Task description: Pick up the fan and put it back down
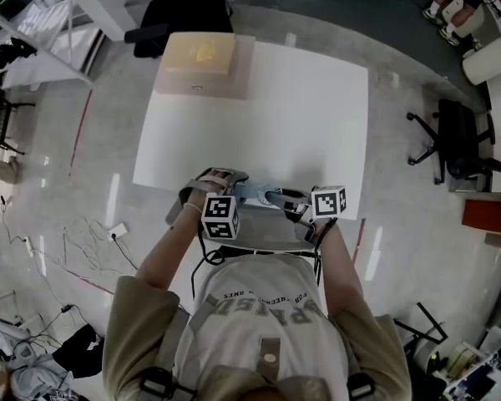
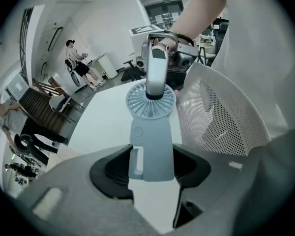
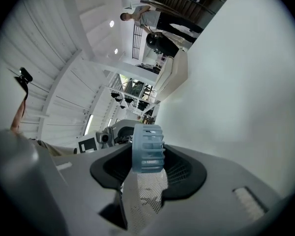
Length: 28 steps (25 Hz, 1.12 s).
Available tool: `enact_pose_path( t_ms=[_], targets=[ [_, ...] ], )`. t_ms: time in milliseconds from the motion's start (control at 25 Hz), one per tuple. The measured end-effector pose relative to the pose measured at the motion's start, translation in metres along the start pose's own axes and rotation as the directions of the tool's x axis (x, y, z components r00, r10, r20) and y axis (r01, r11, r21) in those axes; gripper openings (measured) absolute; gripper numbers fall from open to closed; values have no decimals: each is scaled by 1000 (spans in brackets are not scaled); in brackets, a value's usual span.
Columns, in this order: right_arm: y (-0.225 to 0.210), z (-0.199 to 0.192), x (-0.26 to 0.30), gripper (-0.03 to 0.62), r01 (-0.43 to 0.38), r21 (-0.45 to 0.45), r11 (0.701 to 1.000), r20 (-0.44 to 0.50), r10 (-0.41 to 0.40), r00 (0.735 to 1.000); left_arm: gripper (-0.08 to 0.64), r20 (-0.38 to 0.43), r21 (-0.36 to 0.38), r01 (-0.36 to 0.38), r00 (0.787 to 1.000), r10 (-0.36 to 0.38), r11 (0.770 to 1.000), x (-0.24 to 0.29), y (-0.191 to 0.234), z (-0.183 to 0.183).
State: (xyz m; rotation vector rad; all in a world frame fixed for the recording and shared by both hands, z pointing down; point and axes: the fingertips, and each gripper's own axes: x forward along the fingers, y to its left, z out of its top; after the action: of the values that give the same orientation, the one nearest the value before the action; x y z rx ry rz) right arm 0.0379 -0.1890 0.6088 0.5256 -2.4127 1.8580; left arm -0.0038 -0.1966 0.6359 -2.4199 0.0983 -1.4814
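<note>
Closest thing to the head camera is the person's grey shirt (image 1: 263, 312), which fills the bottom of that view with both arms reaching forward. The pale blue fan (image 1: 264, 196) is just past it at the near edge of the white table (image 1: 301, 98), stretched between the two tools. Can't tell if it's resting on the table or just off it.

The left hand-held gripper (image 2: 151, 163) is clamped on the fan's flat handle, dark pads snug against both sides, so the jaws stand fairly wide. The right hand-held gripper (image 3: 148, 162) has the round slatted head pinched between its jaws at a medium opening. In the left gripper view the head is at the far end, with the other tool coming down over its hub. Each tool carries a marker cube (image 1: 220, 217).

Just beside the fan, on the person's side, there's a white mesh chair back (image 2: 221, 117). The far end of the table has a tan box (image 1: 199, 57) near its left corner, well apart from the fan. Off the table there's a black office chair (image 1: 455, 140) to the right and loose cables (image 1: 83, 241) on the floor to the left.
</note>
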Motion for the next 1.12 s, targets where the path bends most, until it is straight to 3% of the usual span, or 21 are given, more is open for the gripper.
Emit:
enact_pose_path(
  t_ms=[160,280,480,640,960,1120],
  targets=[
    [-1,1,-1,202,74,-144,987,-53,-82,995,227,5,-37,31,1000,-31,999,6,-3,0],
    [-2,-3,2,266,94,-216,972,-105,-118,987,227,2,-51,36,999,-36,998,9,-2,-2],
    [-8,-7,7,327,149,-351,924,-167,-218,962,225,5,-92,58,998,-58,994,14,-1,-8],
    [-16,-11,10,342,191,-487,852,-218,-330,919,225,9,-116,71,997,-70,991,17,1,-12],
    [-38,-17,20,342,222,-713,665,-261,-545,797,225,19,-155,101,995,-99,983,23,4,-22],
    [-47,-16,23,342,231,-756,613,-247,-593,766,225,19,-158,96,995,-94,983,27,7,-26]
  ],
)
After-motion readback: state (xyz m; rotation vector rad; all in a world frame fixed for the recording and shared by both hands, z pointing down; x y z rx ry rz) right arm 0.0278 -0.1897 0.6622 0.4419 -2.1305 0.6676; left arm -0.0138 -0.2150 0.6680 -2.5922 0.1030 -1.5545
